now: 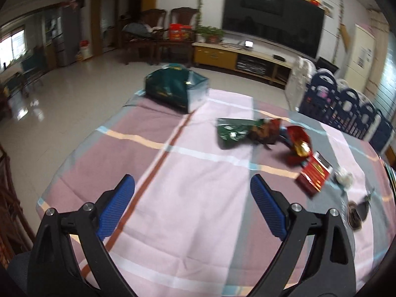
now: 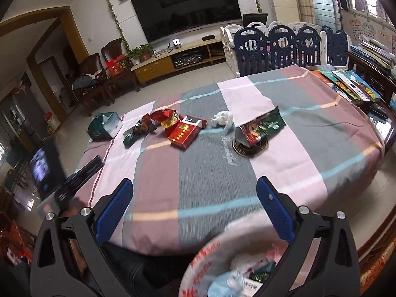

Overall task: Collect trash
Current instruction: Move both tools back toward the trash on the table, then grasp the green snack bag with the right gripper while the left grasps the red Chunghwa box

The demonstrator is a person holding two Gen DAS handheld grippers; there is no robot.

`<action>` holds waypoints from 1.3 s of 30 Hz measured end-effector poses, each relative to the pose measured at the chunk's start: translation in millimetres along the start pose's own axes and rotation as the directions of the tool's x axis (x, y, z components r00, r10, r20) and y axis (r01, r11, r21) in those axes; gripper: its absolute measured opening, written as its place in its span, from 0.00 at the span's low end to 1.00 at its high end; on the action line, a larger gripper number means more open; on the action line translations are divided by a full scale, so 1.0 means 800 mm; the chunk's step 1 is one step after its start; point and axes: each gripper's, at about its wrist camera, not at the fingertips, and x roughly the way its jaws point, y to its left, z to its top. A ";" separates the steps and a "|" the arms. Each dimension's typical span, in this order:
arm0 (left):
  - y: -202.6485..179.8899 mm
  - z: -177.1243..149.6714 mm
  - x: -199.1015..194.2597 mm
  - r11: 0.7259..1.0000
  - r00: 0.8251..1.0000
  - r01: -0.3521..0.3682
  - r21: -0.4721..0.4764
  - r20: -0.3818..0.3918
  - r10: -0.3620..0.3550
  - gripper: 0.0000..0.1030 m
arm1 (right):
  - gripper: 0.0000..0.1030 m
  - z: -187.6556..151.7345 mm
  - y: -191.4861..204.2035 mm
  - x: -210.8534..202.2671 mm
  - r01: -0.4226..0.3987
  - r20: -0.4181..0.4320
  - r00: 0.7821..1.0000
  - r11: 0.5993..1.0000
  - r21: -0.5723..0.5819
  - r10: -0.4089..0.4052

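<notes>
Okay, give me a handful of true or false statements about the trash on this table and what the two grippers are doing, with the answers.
1. The left gripper is open and holds nothing. True.
2. The right gripper is clamped on the red cigarette pack. False: it is open and empty; the pack lies on the tablecloth.
3. A crumpled white tissue lies to the right of the red pack in the right wrist view. True.
4. The trash bag below the right gripper is empty. False: it already holds wrappers and paper.
5. The teal box sits at the table's far edge. True.
</notes>
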 end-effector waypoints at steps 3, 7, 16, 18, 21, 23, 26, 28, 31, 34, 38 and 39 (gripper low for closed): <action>0.026 0.001 0.013 0.994 0.998 0.032 -0.106 -0.055 -0.038 0.92 | 0.95 0.019 0.009 0.053 0.038 -0.018 0.999 0.998 -0.055 -0.039; 0.045 -0.001 0.018 0.984 0.996 0.042 -0.174 -0.065 -0.054 0.93 | 0.95 0.031 0.004 0.116 0.159 0.000 0.987 0.976 -0.147 -0.161; 0.023 -0.005 0.016 0.995 0.999 0.027 -0.096 -0.040 -0.031 0.94 | 0.83 0.063 -0.076 0.226 0.386 -0.031 0.919 0.914 -0.124 -0.392; 0.016 -0.005 0.018 0.997 0.999 0.027 -0.073 -0.045 -0.030 0.94 | 0.63 0.063 -0.081 0.244 0.386 -0.065 0.914 0.908 -0.164 -0.401; 0.005 -0.008 0.022 0.998 0.997 0.040 -0.040 -0.065 -0.043 0.94 | 0.30 0.057 -0.085 0.257 0.335 -0.107 0.926 0.919 -0.208 -0.362; -0.004 -0.009 0.021 0.998 0.996 0.062 -0.007 -0.068 -0.062 0.94 | 0.15 0.051 -0.083 0.245 0.278 -0.105 0.947 0.938 -0.206 -0.303; -0.016 -0.013 0.021 0.997 0.995 0.070 0.045 -0.074 -0.067 0.94 | 0.10 0.034 -0.065 0.212 0.164 -0.100 0.977 0.961 -0.222 -0.190; -0.020 -0.014 0.023 0.995 0.993 0.088 0.055 -0.086 -0.083 0.94 | 0.09 0.019 -0.046 0.186 0.084 -0.105 0.988 0.962 -0.261 -0.115; -0.024 -0.007 0.019 0.976 0.974 0.218 0.008 -0.069 -0.217 0.94 | 0.09 -0.005 -0.019 0.138 0.007 -0.096 0.995 0.946 -0.325 -0.041; -0.071 0.008 0.033 0.953 0.951 0.295 0.066 -0.121 -0.286 0.95 | 0.09 -0.023 -0.005 0.095 -0.046 -0.088 0.996 0.946 -0.320 0.018; -0.167 0.013 0.085 0.891 0.886 0.417 0.181 -0.298 -0.354 0.95 | 0.09 -0.040 -0.014 0.053 -0.076 -0.072 0.996 0.972 -0.220 0.061; -0.184 0.008 0.094 0.879 0.883 0.429 0.208 -0.301 -0.360 0.95 | 0.09 -0.044 -0.021 0.043 -0.077 -0.065 0.996 0.978 -0.192 0.066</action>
